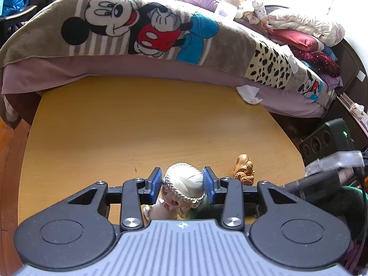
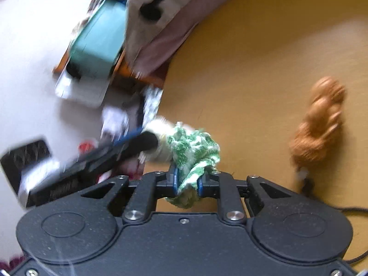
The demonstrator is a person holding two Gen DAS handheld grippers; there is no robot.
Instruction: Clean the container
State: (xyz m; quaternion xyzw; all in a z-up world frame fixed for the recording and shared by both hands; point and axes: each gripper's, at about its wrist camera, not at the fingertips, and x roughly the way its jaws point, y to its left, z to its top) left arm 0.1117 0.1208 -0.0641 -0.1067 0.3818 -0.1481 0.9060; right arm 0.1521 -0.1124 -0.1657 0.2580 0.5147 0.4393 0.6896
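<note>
A small doll figurine (image 1: 184, 184) with a pale braided head is clamped between the blue pads (image 1: 156, 181) of the left gripper (image 1: 182, 181); the jaws are closed to the width of its head, one pad pressed on each side. The figurine is held above the near part of a yellow wooden table (image 1: 138, 126), with its face turned down toward the camera.

In the right wrist view, a green-and-white checked cloth (image 2: 193, 151) is pinched in the right gripper (image 2: 187, 184), whose jaws stand almost fully together on the bunched fabric. The free end of the cloth is spread forward and lies against the pale figurine (image 2: 158, 128), which is seen blurred just beyond it with a black finger of the left gripper (image 2: 142, 141) reaching in from the left. This whole view is smeared by motion.

A brown carved wooden ornament (image 1: 245, 168) stands on the table just beside the held figurine, to its right in the left wrist view; the same ornament (image 2: 319, 124) is seen apart from the cloth in the right wrist view.

Beyond the table's far edge a bed is seen, covered with a cartoon-mouse blanket (image 1: 138, 27) over a mauve sheet (image 1: 69, 73). A crumpled white tissue (image 1: 249, 93) lies at the bed's edge. Folded bedding (image 1: 306, 27) is piled farther back on the right, and a black power strip (image 1: 326, 138) is seen beside the table.
</note>
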